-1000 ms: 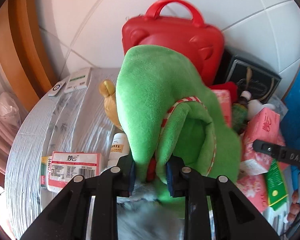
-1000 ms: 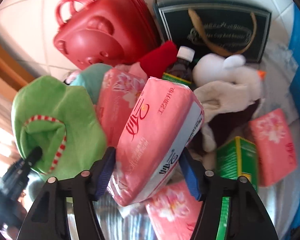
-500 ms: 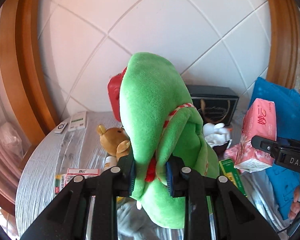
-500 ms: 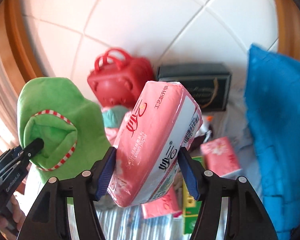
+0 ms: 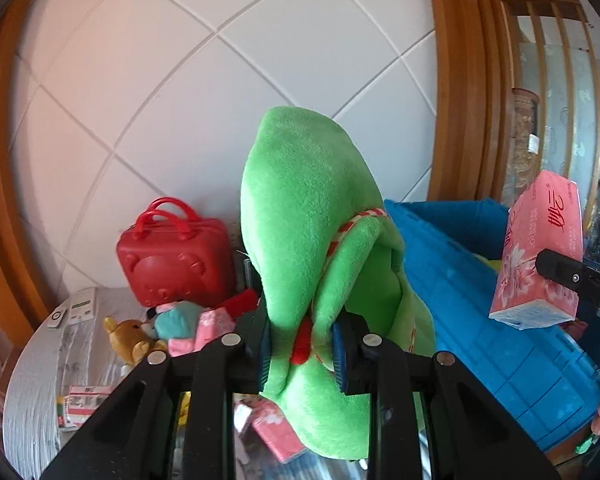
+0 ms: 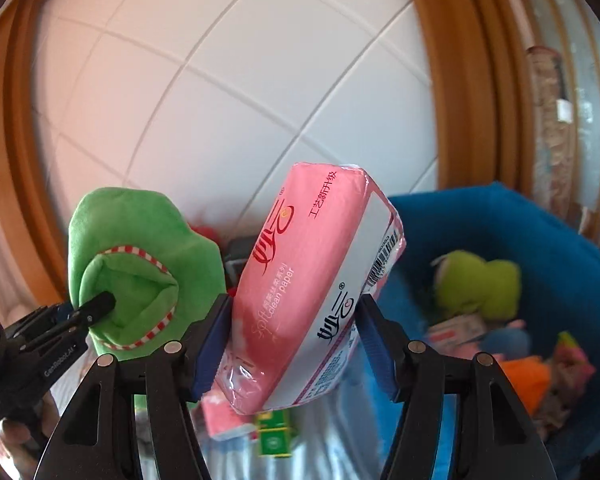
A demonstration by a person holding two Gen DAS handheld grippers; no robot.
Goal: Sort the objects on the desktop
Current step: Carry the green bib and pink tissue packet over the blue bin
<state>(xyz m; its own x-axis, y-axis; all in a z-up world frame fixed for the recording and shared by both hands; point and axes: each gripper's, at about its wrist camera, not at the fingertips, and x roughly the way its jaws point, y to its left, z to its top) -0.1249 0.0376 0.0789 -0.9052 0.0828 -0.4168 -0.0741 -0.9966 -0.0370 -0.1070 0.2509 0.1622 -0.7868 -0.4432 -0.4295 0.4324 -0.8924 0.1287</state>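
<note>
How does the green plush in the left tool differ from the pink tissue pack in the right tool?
The green plush is soft and folds where the left tool pinches it; the pink tissue pack is a plastic-wrapped block that keeps its shape in the right tool. The plush is plain green with red-and-white trim; the pack carries printed text and a barcode. The plush needs a narrow grip, the pack a wide one. Both are held clear of the table.

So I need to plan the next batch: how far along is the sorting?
Partly done: toys already lie in the blue bin. In hand: the green plush and the pink tissue pack. Left on the table: red case, teddy, boxes.
</note>
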